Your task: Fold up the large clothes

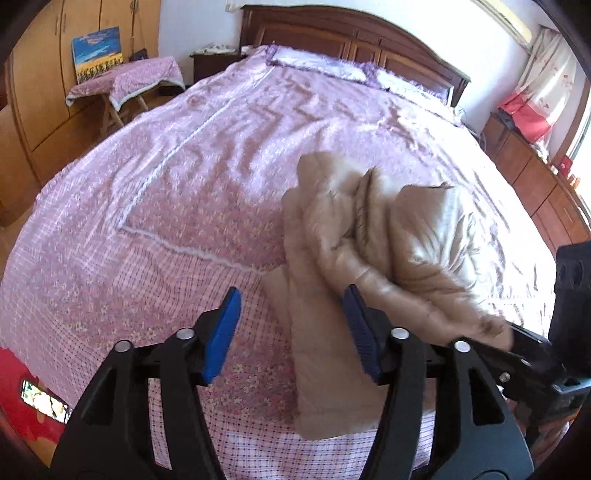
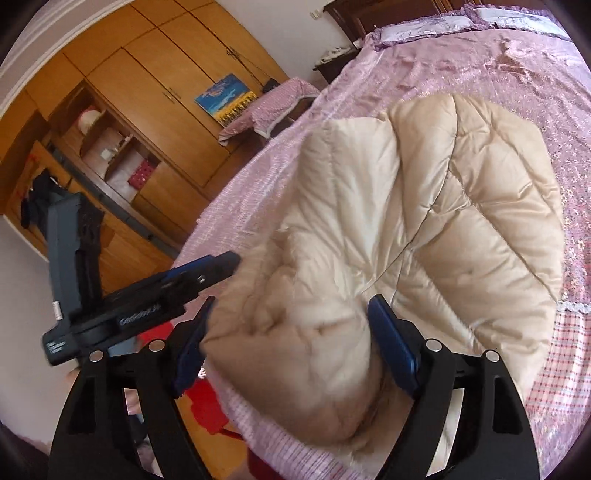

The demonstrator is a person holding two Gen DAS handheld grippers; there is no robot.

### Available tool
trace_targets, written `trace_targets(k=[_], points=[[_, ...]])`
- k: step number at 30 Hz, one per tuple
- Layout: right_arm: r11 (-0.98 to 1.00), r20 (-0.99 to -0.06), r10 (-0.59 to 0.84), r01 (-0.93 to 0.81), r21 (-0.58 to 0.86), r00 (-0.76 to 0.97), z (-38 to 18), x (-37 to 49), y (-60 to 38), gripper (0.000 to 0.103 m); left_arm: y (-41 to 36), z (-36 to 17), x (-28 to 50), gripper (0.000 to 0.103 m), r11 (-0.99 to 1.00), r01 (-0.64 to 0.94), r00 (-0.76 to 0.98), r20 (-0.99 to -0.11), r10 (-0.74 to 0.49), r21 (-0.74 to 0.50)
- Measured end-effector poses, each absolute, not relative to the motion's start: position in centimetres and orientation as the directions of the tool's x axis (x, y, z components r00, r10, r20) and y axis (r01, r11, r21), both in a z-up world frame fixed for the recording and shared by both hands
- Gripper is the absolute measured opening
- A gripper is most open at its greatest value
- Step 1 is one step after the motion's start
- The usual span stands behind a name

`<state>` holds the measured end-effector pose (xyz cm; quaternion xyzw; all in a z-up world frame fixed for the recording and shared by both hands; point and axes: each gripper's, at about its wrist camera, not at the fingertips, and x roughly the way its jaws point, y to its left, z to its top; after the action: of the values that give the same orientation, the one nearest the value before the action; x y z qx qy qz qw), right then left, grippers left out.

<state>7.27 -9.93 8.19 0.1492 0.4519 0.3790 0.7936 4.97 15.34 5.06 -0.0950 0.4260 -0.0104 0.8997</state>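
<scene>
A beige quilted puffer coat (image 1: 369, 236) lies bunched on the pink bedspread (image 1: 166, 206), near the bed's front edge. My left gripper (image 1: 291, 295) is open above the bedspread. Its right blue pad (image 1: 360, 328) is at the coat's flat lower flap, and nothing is pinched between the pads. In the right wrist view the coat (image 2: 424, 206) fills the middle. My right gripper (image 2: 293, 306) has its jaws wide open around a puffy fold of the coat. The left gripper (image 2: 225, 264) shows to the left of that fold.
A dark wooden headboard (image 1: 351, 33) and pillows (image 1: 325, 62) are at the bed's far end. A wooden wardrobe (image 2: 155, 103), a cloth-covered small table (image 1: 125, 79) and a painting (image 1: 98, 51) stand to the left. A low dresser (image 1: 535, 177) runs along the right. A red item (image 1: 22, 376) lies on the floor.
</scene>
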Motion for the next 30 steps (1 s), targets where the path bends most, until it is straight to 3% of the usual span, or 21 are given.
trace_targets(k=[5, 9, 15, 22, 30], points=[[0.697, -0.572, 0.714, -0.481, 0.531, 0.403, 10.8, 6.1, -12.2, 0.079, 13.7, 7.0, 5.9, 0.079, 0.976, 0.004, 0.657, -0.735, -0.167, -0.218], [0.794, -0.581, 0.607, -0.389, 0.468, 0.542, 10.7, 6.8, -16.1, 0.079, 10.9, 7.6, 7.7, 0.084, 0.979, 0.066, 0.649, -0.737, -0.189, -0.194], [0.891, -0.681, 0.432, -0.16, 0.426, 0.591, 5.7, 9.8, -21.2, 0.079, 5.9, 7.7, 11.1, 0.085, 0.993, 0.118, 0.644, -0.762, -0.071, 0.007], [0.832, -0.687, 0.535, -0.168, 0.528, 0.492, 1.8, 12.3, -20.7, 0.067, 7.0, 6.6, 12.6, 0.085, 0.989, 0.062, 0.638, -0.767, 0.066, 0.137], [0.804, -0.661, 0.594, -0.339, 0.488, 0.459, 3.8, 12.9, -14.6, 0.064, 14.1, 3.2, 11.7, 0.087, 0.998, -0.059, 0.585, -0.808, 0.061, 0.033]])
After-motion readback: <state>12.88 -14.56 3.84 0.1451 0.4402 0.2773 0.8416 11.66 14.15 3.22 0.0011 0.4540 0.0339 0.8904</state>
